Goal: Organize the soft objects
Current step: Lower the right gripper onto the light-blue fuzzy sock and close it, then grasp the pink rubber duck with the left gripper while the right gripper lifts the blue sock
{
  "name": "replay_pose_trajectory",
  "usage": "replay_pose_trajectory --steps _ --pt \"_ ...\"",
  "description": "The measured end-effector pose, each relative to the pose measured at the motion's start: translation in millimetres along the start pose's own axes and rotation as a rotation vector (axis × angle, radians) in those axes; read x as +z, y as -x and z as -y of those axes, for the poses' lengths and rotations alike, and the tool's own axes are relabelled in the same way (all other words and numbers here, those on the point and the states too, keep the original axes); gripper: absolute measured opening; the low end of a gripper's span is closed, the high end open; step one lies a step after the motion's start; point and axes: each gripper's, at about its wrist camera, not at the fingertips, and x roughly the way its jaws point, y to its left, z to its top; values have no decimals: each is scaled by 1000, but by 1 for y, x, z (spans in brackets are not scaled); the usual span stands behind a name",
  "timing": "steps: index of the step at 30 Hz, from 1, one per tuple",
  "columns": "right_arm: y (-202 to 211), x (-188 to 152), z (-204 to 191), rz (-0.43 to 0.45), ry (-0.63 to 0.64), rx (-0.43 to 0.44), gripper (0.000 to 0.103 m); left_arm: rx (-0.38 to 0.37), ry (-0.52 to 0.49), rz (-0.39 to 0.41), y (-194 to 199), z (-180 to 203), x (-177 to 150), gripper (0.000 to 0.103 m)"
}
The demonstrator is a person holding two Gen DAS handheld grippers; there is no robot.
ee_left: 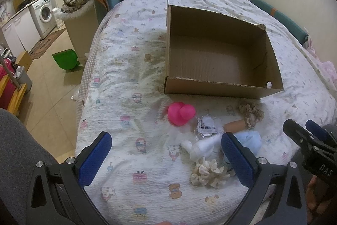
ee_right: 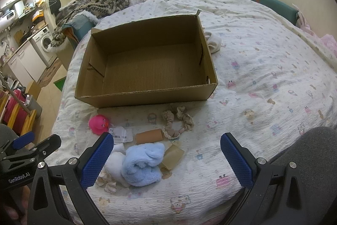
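The cardboard box (ee_right: 147,62) sits open-topped on the printed bedspread (ee_right: 263,77), at 12 o'clock from both grippers; no object is visible inside it. The soft objects lie in a loose group on the bedspread just in front of the box's near wall.

Right wrist view:
- The right gripper (ee_right: 167,158) hovers above the bedspread with its blue-padded fingers spread wide and nothing between them
- The light blue fluffy cloth (ee_right: 143,163) lies at 9 o'clock within the finger span, touching a white plush item (ee_right: 114,161) near the left finger
- A tan folded piece (ee_right: 172,156) lies against the cloth at its 3 o'clock
- A brown roll (ee_right: 149,135) lies at 12 o'clock from the cloth
- The beige lace scrunchie (ee_right: 178,121) lies at 1 o'clock from the roll
- The pink rubber duck (ee_right: 98,124) lies at 10 o'clock, next to a barcode-labelled packet (ee_right: 122,134)
- A white cloth (ee_right: 213,41) lies beside the box's right wall

Left wrist view:
- The left gripper (ee_left: 166,158) is likewise wide open and holds nothing
- A cream scrunchie (ee_left: 207,172) lies at 3 o'clock within its span, just beside the right finger
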Motion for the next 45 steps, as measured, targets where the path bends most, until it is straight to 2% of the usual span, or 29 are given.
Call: replay_pose_trajectory --steps 4,9,15,18,20,24,26,29,31,34,40,42,45 --pt "0 1 1 -13 -6 17 103 2 -1 -1 -1 0 0 103" --pt "-14 11 9 -123 -61 156 103 -34 22 -43 -5 -6 3 103" --pt "-58 14 1 -421 -137 317 102 -32 104 -90 -12 -23 6 103" --pt "-77 2 -21 -588 -118 347 91 -22 127 -99 -12 -28 7 103" --pt "-85 -6 -35 -629 -106 333 87 -19 136 -100 -12 -30 8 103" --pt "-100 -16 -58 -652 -22 210 86 -22 155 -102 -11 -32 9 103" --pt "-109 -20 -65 -654 3 167 74 -23 157 -104 -11 -32 10 103" --pt "-116 -24 -71 -639 15 154 58 -23 155 -107 -11 -33 10 103" --pt "-118 -24 -70 -624 10 177 45 -23 155 -109 -12 -33 10 103" --pt "-115 -20 -62 -611 -3 221 37 -22 159 -118 -14 -34 9 103" --pt "-87 -2 -38 -516 -96 398 36 -52 132 -124 -17 -29 8 103" --pt "-75 4 -30 -454 -117 473 36 -54 116 -124 -17 -25 8 103" --pt "-54 18 -15 -344 -117 531 36 -59 99 -121 -16 -21 9 103"
